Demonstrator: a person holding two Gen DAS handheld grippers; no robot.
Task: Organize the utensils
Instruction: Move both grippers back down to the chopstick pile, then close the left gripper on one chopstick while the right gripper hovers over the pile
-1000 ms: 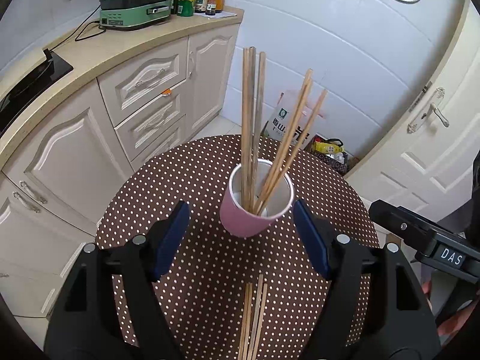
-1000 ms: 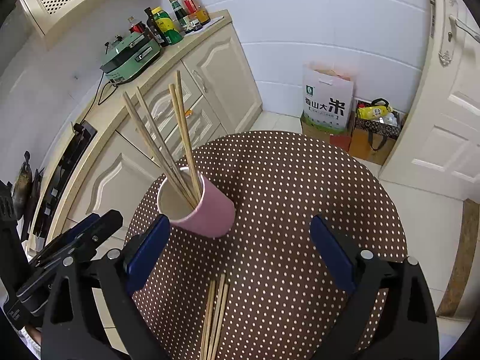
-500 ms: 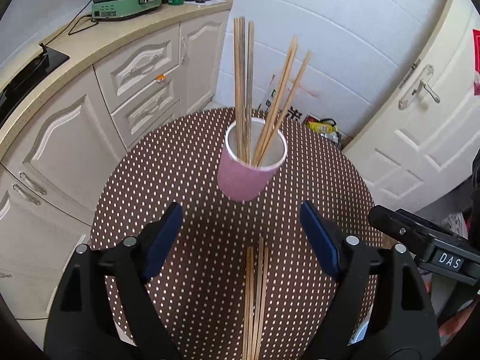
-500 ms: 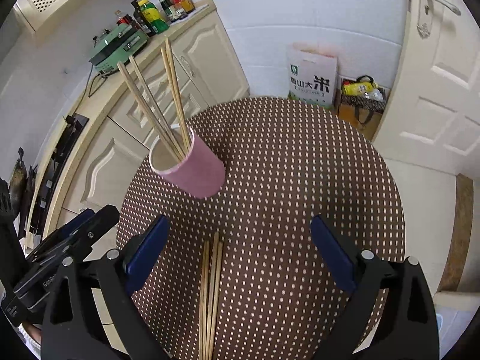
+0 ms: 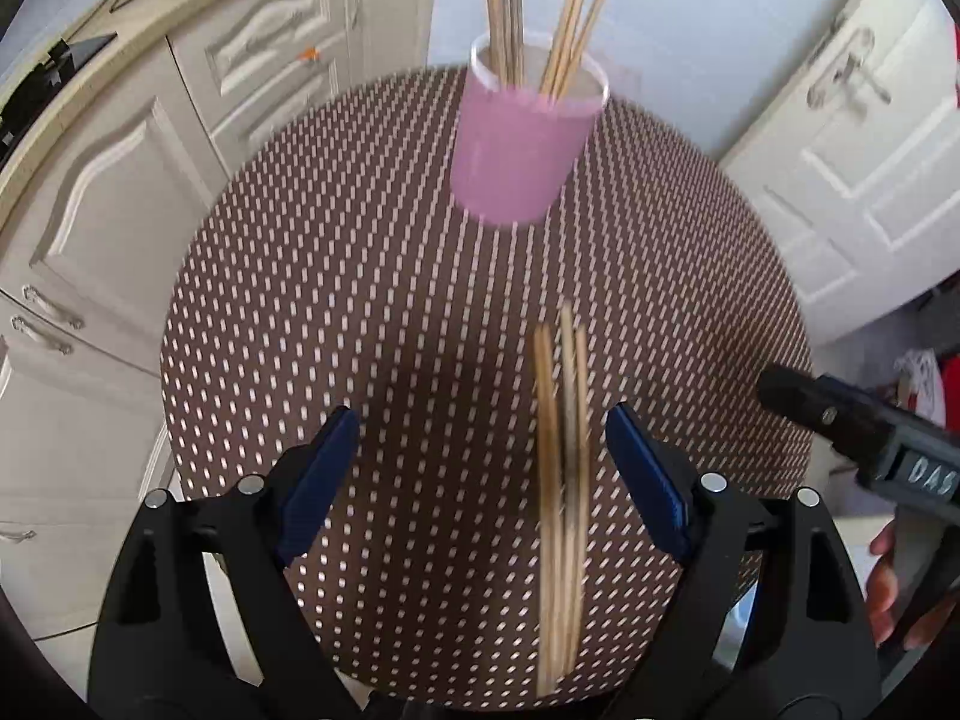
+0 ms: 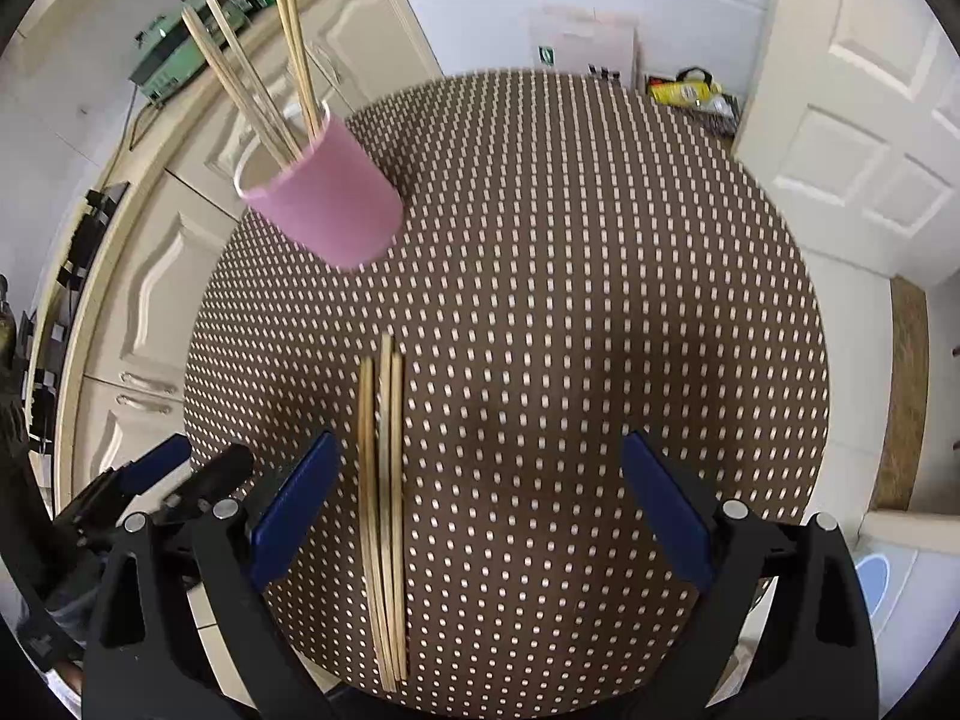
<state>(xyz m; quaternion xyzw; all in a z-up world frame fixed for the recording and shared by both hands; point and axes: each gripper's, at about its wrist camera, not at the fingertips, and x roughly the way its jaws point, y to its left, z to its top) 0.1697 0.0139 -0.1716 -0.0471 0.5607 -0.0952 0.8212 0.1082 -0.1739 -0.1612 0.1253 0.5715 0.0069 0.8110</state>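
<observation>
Both grippers have dropped toward the near edge of the dotted table (image 6: 600, 276), leaving the pink cup (image 5: 522, 144) of chopsticks behind at the far side. Loose chopsticks (image 5: 561, 468) now lie between the left gripper (image 5: 480, 480) fingers, untouched, jaws spread wide and empty. Right gripper (image 6: 480, 510) also gapes empty, the sticks just inside its left finger. Both tilt steeply downward, likely set for a pickup.
</observation>
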